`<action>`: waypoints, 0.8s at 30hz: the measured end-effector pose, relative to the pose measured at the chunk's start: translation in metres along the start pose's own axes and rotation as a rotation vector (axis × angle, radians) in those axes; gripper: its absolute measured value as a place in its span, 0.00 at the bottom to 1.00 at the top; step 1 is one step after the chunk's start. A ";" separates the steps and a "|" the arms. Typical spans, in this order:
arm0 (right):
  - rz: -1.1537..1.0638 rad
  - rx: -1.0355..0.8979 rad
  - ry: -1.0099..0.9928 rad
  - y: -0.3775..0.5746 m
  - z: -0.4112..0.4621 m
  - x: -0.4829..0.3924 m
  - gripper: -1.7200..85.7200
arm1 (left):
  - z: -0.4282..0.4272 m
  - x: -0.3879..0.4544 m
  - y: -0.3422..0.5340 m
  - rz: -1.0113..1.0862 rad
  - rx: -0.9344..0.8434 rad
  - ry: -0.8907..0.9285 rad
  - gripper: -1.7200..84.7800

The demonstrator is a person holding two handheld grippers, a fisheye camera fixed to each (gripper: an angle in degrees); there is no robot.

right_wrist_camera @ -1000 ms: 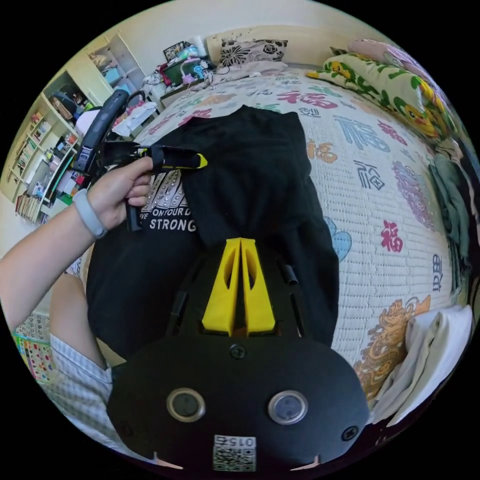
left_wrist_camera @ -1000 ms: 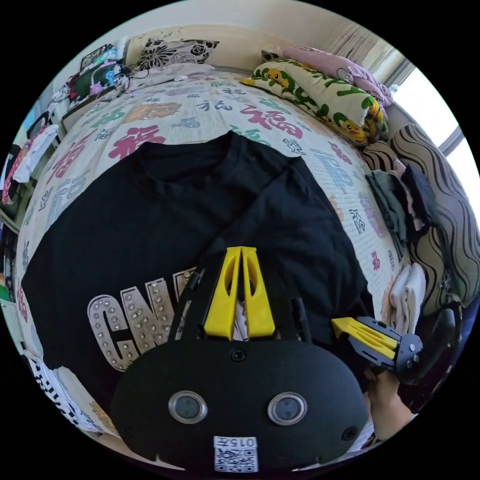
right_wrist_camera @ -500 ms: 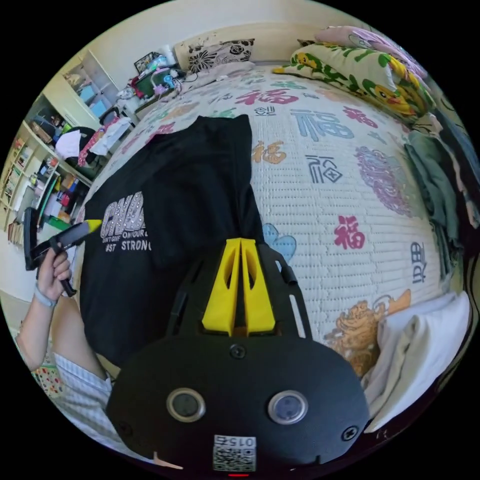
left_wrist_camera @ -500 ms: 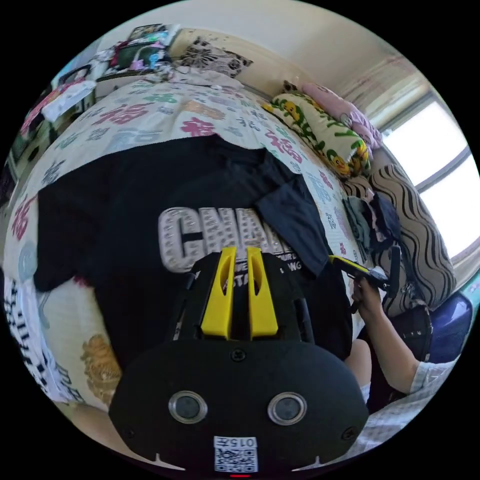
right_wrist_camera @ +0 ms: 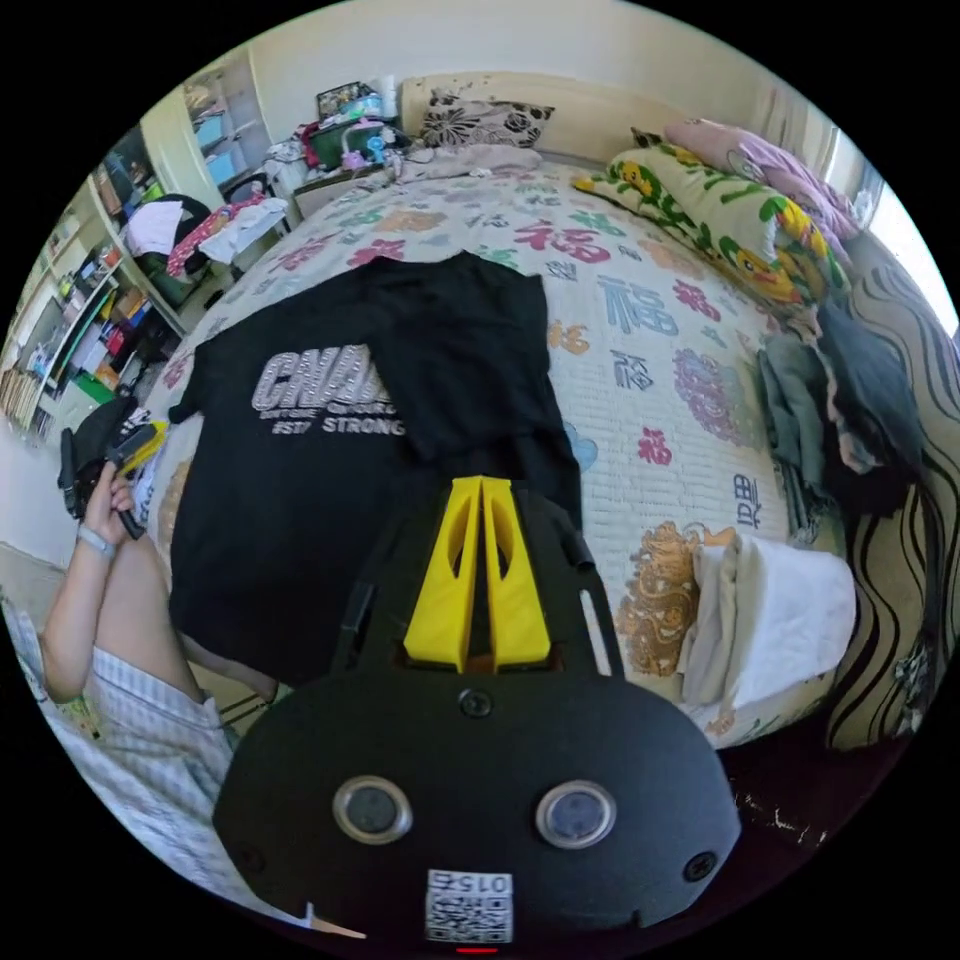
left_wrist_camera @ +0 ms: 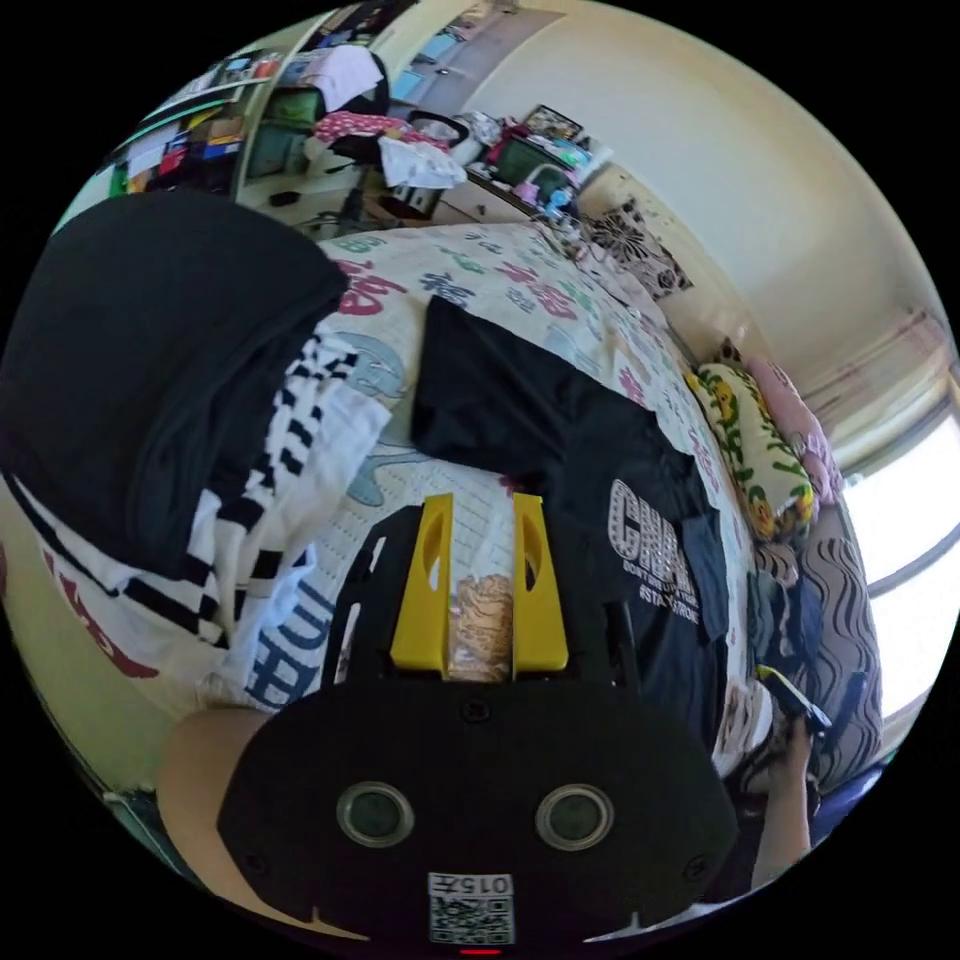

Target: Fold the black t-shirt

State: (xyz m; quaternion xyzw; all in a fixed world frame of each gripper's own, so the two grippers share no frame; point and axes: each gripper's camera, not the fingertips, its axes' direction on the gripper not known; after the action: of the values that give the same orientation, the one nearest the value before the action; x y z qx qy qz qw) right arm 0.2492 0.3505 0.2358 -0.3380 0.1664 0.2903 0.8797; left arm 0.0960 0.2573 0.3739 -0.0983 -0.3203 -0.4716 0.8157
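The black t-shirt (right_wrist_camera: 300, 480) lies flat on the patterned bed quilt (right_wrist_camera: 650, 330), print side up. One side of it (right_wrist_camera: 460, 350) is folded in over the end of the studded lettering. My right gripper (right_wrist_camera: 482, 482) hovers above the shirt's near hem with its yellow jaws shut and no cloth seen between them. My left gripper (left_wrist_camera: 478, 497) is open, bare quilt showing between its jaws, with the t-shirt (left_wrist_camera: 610, 480) just past it to the right. A hand holds the left gripper (right_wrist_camera: 140, 448) off the bed's left edge.
A stack of folded clothes, black over striped white (left_wrist_camera: 180, 400), sits close on the left. Folded white cloth (right_wrist_camera: 770, 610) and a dark clothes pile (right_wrist_camera: 840, 400) lie on the right. A duck-print pillow (right_wrist_camera: 720, 210) lies at the far side. Cluttered shelves (right_wrist_camera: 90, 320) stand left.
My left gripper has opened and swung off the shirt toward the stacked clothes at the bed's edge. My right gripper has drawn back from the shirt. The folded side stays put.
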 end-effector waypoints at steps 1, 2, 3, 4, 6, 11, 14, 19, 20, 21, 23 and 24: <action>-0.026 0.009 -0.013 -0.007 -0.001 -0.012 0.01 | 0.002 -0.014 0.003 -0.062 0.011 0.008 0.13; -0.084 0.020 -0.043 -0.024 0.000 -0.039 0.01 | 0.004 -0.020 0.005 -0.083 0.016 0.021 0.14; -0.143 0.028 -0.075 -0.043 0.002 -0.067 0.01 | 0.007 -0.031 0.007 -0.116 0.024 0.036 0.14; -0.174 0.035 -0.094 -0.053 0.004 -0.082 0.01 | 0.011 -0.040 0.008 -0.131 0.029 0.044 0.14; -0.284 0.050 -0.174 -0.095 0.017 -0.143 0.02 | 0.017 -0.054 0.011 -0.154 0.028 0.070 0.15; -0.498 0.033 -0.385 -0.173 0.054 -0.274 0.06 | 0.027 -0.094 0.023 -0.215 0.087 0.189 0.14; -0.553 -0.022 -0.424 -0.213 0.088 -0.346 0.09 | 0.029 -0.106 0.031 -0.219 0.094 0.190 0.10; -0.597 -0.154 -0.315 -0.267 0.149 -0.438 0.12 | 0.025 -0.123 0.042 -0.235 0.081 0.205 0.04; -0.603 -0.171 -0.272 -0.277 0.161 -0.455 0.12 | 0.024 -0.124 0.042 -0.236 0.080 0.209 0.03; -0.603 -0.182 -0.231 -0.285 0.172 -0.469 0.13 | 0.023 -0.128 0.044 -0.244 0.077 0.219 0.04; -0.604 -0.206 -0.181 -0.297 0.189 -0.487 0.14 | 0.021 -0.134 0.046 -0.262 0.079 0.237 0.04; -0.596 -0.226 -0.147 -0.304 0.200 -0.496 0.14 | 0.020 -0.136 0.046 -0.268 0.079 0.243 0.05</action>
State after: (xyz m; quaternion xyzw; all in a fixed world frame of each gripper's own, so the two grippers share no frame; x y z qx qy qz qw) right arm 0.0732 0.1081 0.7733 -0.4455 -0.0372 0.0602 0.8925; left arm 0.0782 0.3877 0.3126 0.0351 -0.2478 -0.5717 0.7814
